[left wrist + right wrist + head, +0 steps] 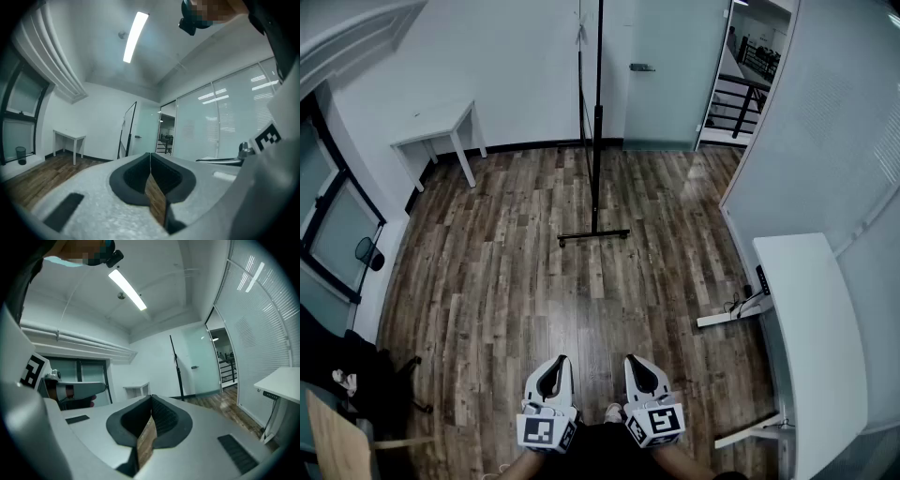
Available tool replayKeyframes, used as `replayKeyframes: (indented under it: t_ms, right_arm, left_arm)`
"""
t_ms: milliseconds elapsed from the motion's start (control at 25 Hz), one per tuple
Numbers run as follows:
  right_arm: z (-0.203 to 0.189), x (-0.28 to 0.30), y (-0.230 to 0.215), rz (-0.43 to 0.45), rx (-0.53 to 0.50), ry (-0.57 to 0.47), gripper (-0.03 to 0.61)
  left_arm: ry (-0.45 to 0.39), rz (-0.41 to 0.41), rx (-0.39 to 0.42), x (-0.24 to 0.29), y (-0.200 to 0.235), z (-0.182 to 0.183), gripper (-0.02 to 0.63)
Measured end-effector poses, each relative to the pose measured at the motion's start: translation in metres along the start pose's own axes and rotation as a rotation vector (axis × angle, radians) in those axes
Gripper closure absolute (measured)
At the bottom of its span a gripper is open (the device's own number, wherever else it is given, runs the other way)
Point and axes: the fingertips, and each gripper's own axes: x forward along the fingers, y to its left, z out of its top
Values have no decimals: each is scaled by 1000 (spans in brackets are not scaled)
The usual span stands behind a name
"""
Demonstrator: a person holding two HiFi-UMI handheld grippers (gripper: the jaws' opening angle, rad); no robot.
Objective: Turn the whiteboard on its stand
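Both hands sit low and level, side by side. The left claw point(555, 361) is pinched together on nothing, and the right claw point(636, 361) likewise. The whiteboard point(598, 122) stands edge-on on the wooden floor point(497, 281), well ahead of both.

Our left gripper point(551, 377) and right gripper point(645, 375) are the same build: pale grey speckled shells, rounded noses, black ribbed pads lining a V-shaped pocket. Each carries a white marker cube point(547, 430) at the rear with black square markers. Black rectangular slot point(236, 453) is inset in the shell top. We're wearing dark clothing point(605, 455).
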Motion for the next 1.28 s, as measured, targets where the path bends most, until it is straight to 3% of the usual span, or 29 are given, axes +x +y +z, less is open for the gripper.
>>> replayKeyframes:
  t_ms: [720, 1280]
  right_arm:
    - [-7, -16, -7, 5, 33, 2, 566]
    - [-13, -36, -37, 73, 0, -5, 565]
  left_arm:
    - [10, 14, -6, -5, -16, -10, 595]
    - [-6, 59, 8, -1, -55, -20, 595]
